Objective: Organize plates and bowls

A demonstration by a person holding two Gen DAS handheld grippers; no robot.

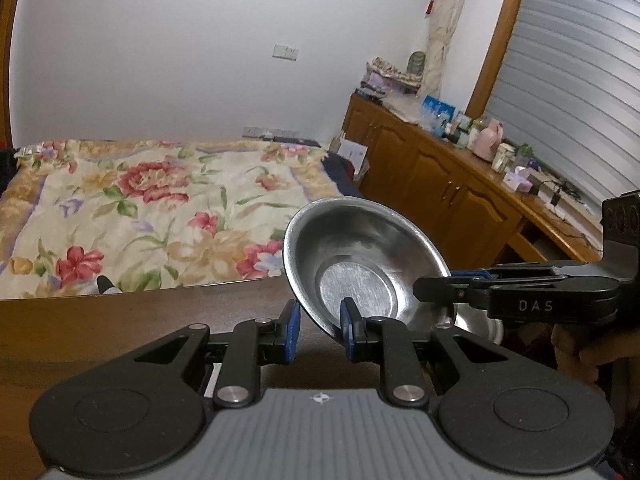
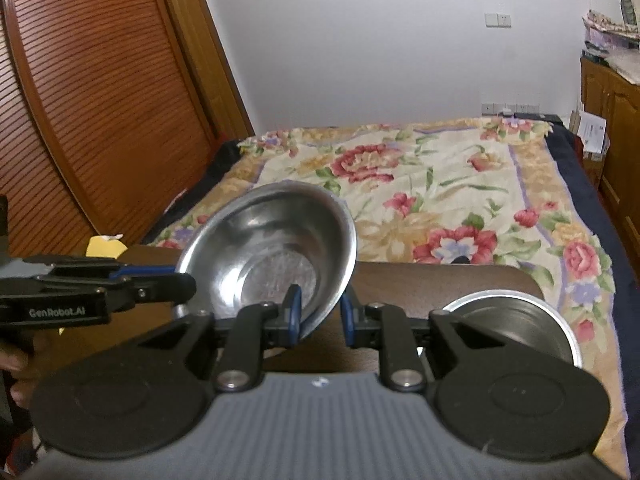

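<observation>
the second steel bowl (image 1: pixel 484 326) in the left wrist view is mostly hidden behind the tilted bowl (image 1: pixel 360 256) and the right gripper (image 1: pixel 436 286), only a sliver of rim shows. in the right wrist view the gripper's linkage cuts off its near side. the hand (image 1: pixel 580 356) runs out of frame. the small stuff on the sideboard (image 1: pixel 452 184) is too tiny and blurry to make out.

A bed under a floral blanket (image 2: pixel 420 200) fills the middle of this bedroom against a plain white wall (image 1: pixel 180 52), with a louvred wooden door (image 2: pixel 92 92) along one side, a cluttered row of wooden cabinets (image 1: pixel 436 176) opposite, and a grey slatted blind (image 1: pixel 576 80) above them.
</observation>
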